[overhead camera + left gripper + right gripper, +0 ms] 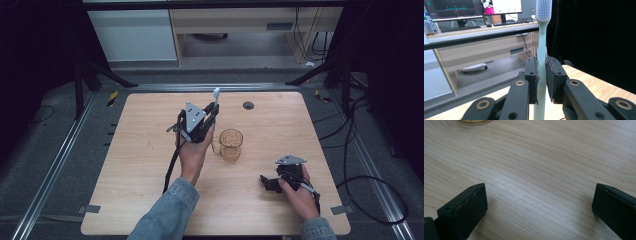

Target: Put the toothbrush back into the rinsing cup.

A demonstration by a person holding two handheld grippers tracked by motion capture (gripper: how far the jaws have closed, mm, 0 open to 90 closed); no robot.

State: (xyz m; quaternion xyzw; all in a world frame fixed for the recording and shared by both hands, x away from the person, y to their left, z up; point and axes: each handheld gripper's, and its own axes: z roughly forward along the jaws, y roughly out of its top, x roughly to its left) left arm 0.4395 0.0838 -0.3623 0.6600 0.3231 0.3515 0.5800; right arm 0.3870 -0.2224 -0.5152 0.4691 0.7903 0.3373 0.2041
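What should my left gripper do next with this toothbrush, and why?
Probably swing the left gripper a little right until it is over the amber glass cup, then lower. The toothbrush is clamped upright, bristles up, handle end hanging below the jaws; the cup stands open just beside it. The right gripper rests open on the table, apart.

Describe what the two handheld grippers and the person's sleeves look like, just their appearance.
Both the left gripper and the right gripper are black, each topped by a grey three-cornered plate. Their linkage arms carry brass-coloured pivot rings, and the jaws end in blocky black pads. A black cable trails from the left one. The sleeves are blue denim.
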